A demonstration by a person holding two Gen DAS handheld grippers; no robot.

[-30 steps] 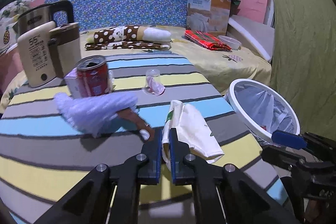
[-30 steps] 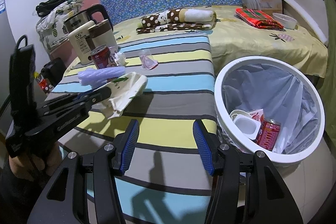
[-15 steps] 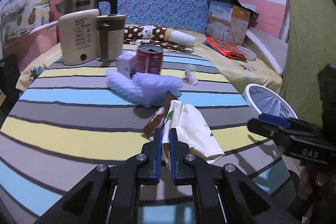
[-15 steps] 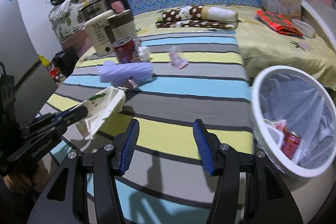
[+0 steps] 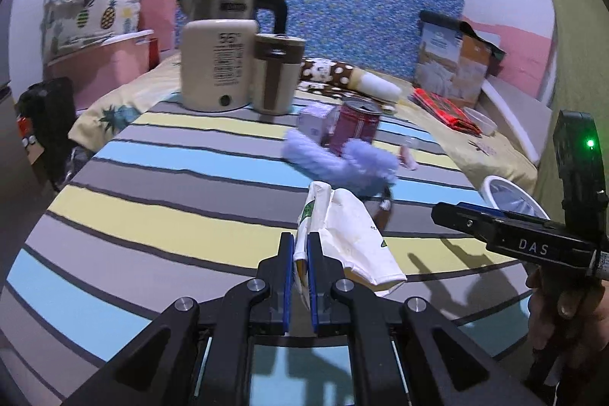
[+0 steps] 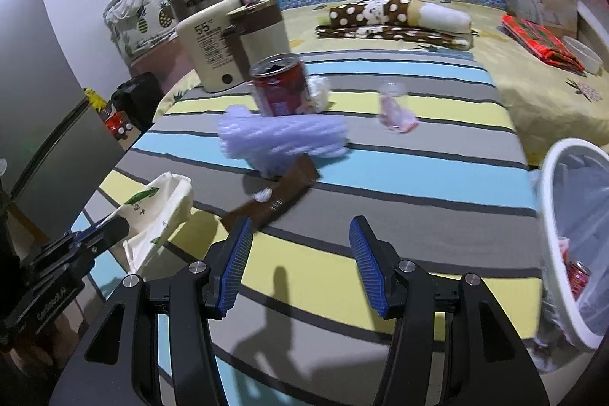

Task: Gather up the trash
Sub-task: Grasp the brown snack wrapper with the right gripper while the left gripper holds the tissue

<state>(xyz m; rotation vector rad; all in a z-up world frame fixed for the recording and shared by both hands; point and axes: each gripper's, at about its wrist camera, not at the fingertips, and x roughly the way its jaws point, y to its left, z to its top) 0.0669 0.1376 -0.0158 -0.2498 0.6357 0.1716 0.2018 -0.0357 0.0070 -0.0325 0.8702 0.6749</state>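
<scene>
Two grippers hang over the striped table (image 6: pixel 380 174): the left gripper (image 5: pixel 300 269) pinches a white paper bag (image 5: pixel 350 234), the right gripper (image 6: pixel 300 269) gapes empty above a brown wrapper (image 6: pixel 281 196), with the lined bin (image 6: pixel 571 215) at the table's right edge.

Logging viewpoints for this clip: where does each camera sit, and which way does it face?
Left wrist: on the left hand-held gripper, angled down over the striped table toward the kettle; its jaws pinch a white paper bag; the right hand shows.
Right wrist: on the right hand-held gripper, jaws open, facing the brown wrapper and trash bin.
Shared: bag, kettle, red can, bin.
</scene>
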